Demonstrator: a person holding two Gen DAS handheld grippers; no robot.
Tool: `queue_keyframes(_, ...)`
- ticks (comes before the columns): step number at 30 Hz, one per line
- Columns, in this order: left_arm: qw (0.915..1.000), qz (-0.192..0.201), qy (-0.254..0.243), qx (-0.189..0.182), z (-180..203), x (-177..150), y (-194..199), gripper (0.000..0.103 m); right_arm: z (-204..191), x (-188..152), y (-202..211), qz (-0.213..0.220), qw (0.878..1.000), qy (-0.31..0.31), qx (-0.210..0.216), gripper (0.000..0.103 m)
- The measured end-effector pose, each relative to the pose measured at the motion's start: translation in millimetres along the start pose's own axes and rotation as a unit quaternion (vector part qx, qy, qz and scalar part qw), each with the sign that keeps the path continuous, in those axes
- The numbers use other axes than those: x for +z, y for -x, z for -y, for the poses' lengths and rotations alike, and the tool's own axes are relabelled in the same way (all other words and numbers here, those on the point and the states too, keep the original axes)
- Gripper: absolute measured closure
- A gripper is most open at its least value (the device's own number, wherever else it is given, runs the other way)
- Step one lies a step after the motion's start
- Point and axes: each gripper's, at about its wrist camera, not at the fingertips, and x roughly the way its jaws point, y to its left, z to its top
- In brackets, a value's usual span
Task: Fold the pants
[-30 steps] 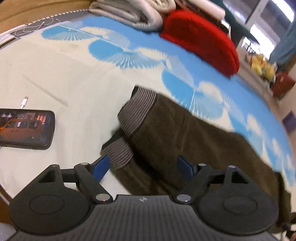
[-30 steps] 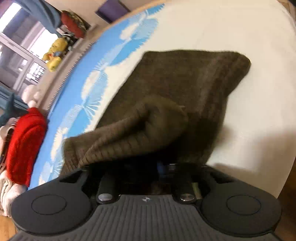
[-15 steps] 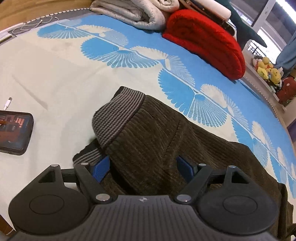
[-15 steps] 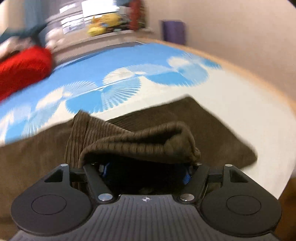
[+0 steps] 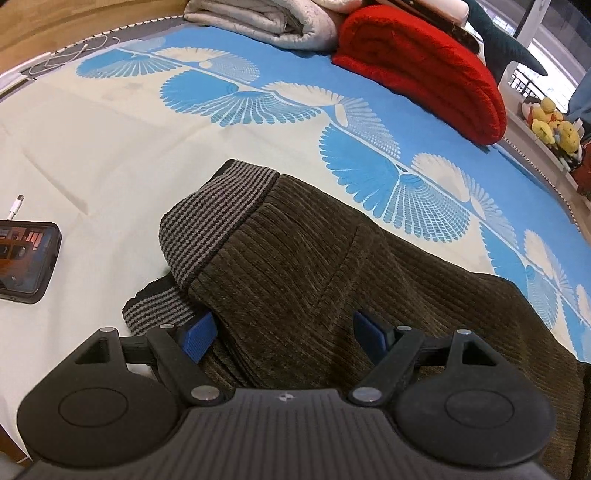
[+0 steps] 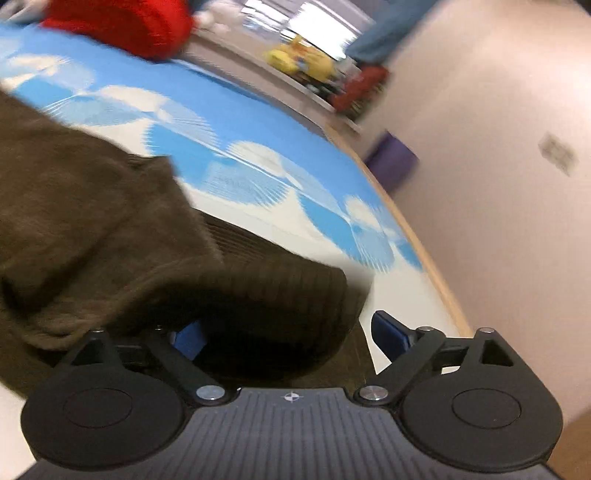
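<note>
Dark olive corduroy pants [image 5: 332, 280] with grey-black striped cuffs [image 5: 218, 206] lie on the blue-and-cream sheet [image 5: 92, 147], one leg folded over the other. My left gripper [image 5: 284, 336] is open, its blue pads either side of the pants just behind the cuffs. In the right wrist view, which is blurred, my right gripper [image 6: 291, 336] is open over the other end of the pants [image 6: 92, 206]; a fold of fabric lies between its blue pads.
A phone [image 5: 26, 262] with a cable end lies left of the cuffs. A red folded blanket [image 5: 424, 70] and grey bedding [image 5: 266, 22] sit at the far side. The bed's wooden edge [image 6: 424, 251] and a wall are close on the right.
My right gripper opened and let go of the pants fold, swinging right. My left gripper stayed open and moved in slightly over the cuff end.
</note>
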Motion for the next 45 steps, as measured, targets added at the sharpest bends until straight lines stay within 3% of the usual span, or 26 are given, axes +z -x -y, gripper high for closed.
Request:
queue_keyframes(3, 1.0000, -0.001, -0.004, 0.009, 4.0, 0.0, -2.5, 0.019, 16.3, -9.6, -6.0, 0.009, 0.999, -0.037, 0.027, 0.009)
queue_keyframes(5, 0.9999, 0.000, -0.009, 0.013, 6.8, -0.4, -3.1, 0.019, 12.7, -12.8, -2.3, 0.040, 0.998, -0.004, 0.044, 0.011)
queue_keyframes(6, 0.9998, 0.000, -0.010, 0.015, 7.9, -0.6, -3.4, 0.019, 8.8, -12.5, 0.6, 0.054, 0.996, 0.021, 0.062, 0.018)
queue_keyframes(8, 0.9998, 0.002, -0.011, 0.017, 8.9, -0.6, -3.2, 0.019, 2.7, -6.0, 5.4, 0.049, 0.988, 0.066, 0.132, 0.094)
queue_keyframes(9, 0.9998, 0.002, -0.009, 0.018, 9.0, -0.4, -3.0, 0.019, 2.2, 3.8, 2.2, 0.021, 0.985, 0.064, 0.161, 0.095)
queue_keyframes(11, 0.9998, 0.002, -0.003, 0.018, 8.4, 0.4, -2.1, 0.019, 14.4, 28.6, 4.0, 0.028, 0.983, 0.017, 0.180, 0.096)
queue_keyframes(13, 0.9999, 0.002, 0.002, 0.017, 7.3, 1.3, -0.7, 0.019, 57.6, 56.5, 0.3, 0.029, 0.977, -0.117, 0.178, 0.095)
queue_keyframes(15, 0.9999, 0.001, 0.002, 0.017, 7.0, 1.9, -0.4, 0.019, 113.0, 68.0, -14.1, 0.012, 0.944, -0.275, 0.182, 0.095)
queue_keyframes(17, 0.9998, -0.001, -0.001, 0.018, 7.1, 2.0, -1.0, 0.019, 161.5, 59.8, -38.6, -0.028, 0.896, -0.409, 0.170, 0.094)
queue_keyframes(19, 0.9998, -0.001, -0.001, 0.020, 7.5, 2.1, -1.8, 0.019, 192.9, 35.7, -74.9, -0.091, 0.829, -0.531, 0.149, 0.089)
queue_keyframes(20, 0.9997, -0.002, -0.001, 0.022, 8.2, 2.0, -2.2, 0.019, 198.9, 20.8, -91.1, -0.124, 0.799, -0.575, 0.124, 0.078)
queue_keyframes(21, 0.9997, -0.002, 0.001, 0.023, 8.4, 2.0, -2.3, 0.019, 200.5, 4.8, -105.5, -0.151, 0.776, -0.606, 0.087, 0.073)
queue_keyframes(23, 0.9997, -0.002, -0.001, 0.024, 9.8, 1.5, -2.1, 0.019, 195.5, -18.2, -121.5, -0.160, 0.767, -0.619, 0.053, 0.046)
queue_keyframes(24, 0.9997, -0.002, -0.003, 0.026, 10.0, 1.1, -2.5, 0.019, 192.0, -31.8, -125.7, -0.155, 0.757, -0.632, 0.069, 0.043)
queue_keyframes(26, 0.9996, -0.004, -0.006, 0.029, 10.8, 0.6, -3.9, 0.019, 185.2, -56.8, -126.9, -0.156, 0.723, -0.665, 0.102, 0.043)
queue_keyframes(27, 0.9995, -0.005, -0.007, 0.029, 10.7, 0.5, -4.1, 0.019, 182.5, -65.7, -124.5, -0.154, 0.715, -0.673, 0.114, 0.043)
queue_keyframes(28, 0.9995, -0.005, -0.005, 0.029, 10.5, 0.4, -3.7, 0.019, 179.9, -71.0, -117.9, -0.140, 0.720, -0.670, 0.114, 0.043)
queue_keyframes(30, 0.9996, -0.004, 0.001, 0.027, 9.9, 0.3, -2.2, 0.019, 177.7, -72.6, -101.8, -0.116, 0.744, -0.648, 0.120, 0.044)
queue_keyframes(33, 0.9997, -0.006, 0.007, 0.021, 9.7, -1.5, 0.6, 0.019, 175.1, -79.2, -82.2, -0.061, 0.756, -0.634, 0.152, 0.046)
queue_keyframes(37, 0.9998, -0.013, 0.005, 0.010, 11.1, -6.1, 4.3, 0.019, 158.7, -76.8, -82.7, -0.100, 0.783, -0.597, 0.144, 0.048)
queue_keyframes(39, 0.9998, -0.021, 0.000, 0.005, 12.3, -8.5, 3.9, 0.019, 147.3, -77.8, -94.1, -0.134, 0.786, -0.589, 0.132, 0.048)
queue_keyframes(43, 0.9985, -0.050, -0.018, 0.013, 18.0, -10.1, -8.7, 0.018, 135.4, -66.5, -105.3, -0.115, 0.788, -0.593, 0.118, 0.044)
queue_keyframes(44, 0.9983, -0.051, -0.023, 0.017, 19.7, -9.0, -9.8, 0.023, 135.1, -62.8, -106.3, -0.115, 0.789, -0.593, 0.113, 0.060)
queue_keyframes(45, 0.9986, -0.046, -0.022, 0.018, 19.7, -7.2, -7.6, 0.047, 133.7, -55.5, -110.2, -0.121, 0.796, -0.583, 0.108, 0.085)
